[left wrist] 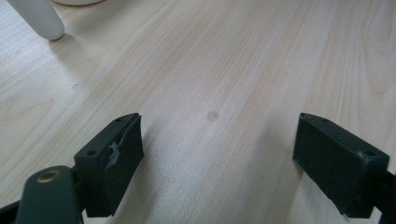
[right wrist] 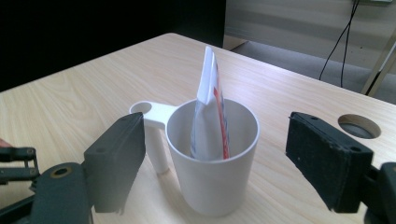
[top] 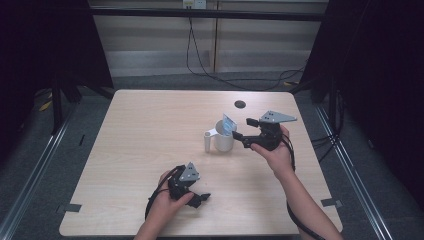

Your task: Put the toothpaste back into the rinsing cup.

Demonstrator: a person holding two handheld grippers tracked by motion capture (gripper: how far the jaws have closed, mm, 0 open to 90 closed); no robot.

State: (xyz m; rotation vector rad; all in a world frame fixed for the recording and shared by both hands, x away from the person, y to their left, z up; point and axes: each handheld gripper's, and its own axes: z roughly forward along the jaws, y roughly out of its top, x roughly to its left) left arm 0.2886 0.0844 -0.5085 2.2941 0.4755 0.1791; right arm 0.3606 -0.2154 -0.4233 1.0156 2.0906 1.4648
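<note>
Right of centre in the high view, the white cup stands upright on the pale worktop, with a tube-like handle post at its left side. A flat packet sits inside it, leaning on the wall and poking well above the rim. The right gripper is just beside the cup on its right, jaws spread wide with nothing between them; in the right gripper view the cup lies in the middle of the frame between the two black jaws, untouched. The packet seems already placed, so the sensible step is judged to be drawing the gripper straight away from the cup, keeping the jaws wide so neither pad clips the thin rim or the packet's tip and tips the light cup over. The left gripper rests low in the frame, jaws also wide and empty.

The cup looks like smooth matt plastic, slightly tapered. The packet is glossy foil-like film, white with red print, creased to a point. The worktop shows light wood grain.
</note>
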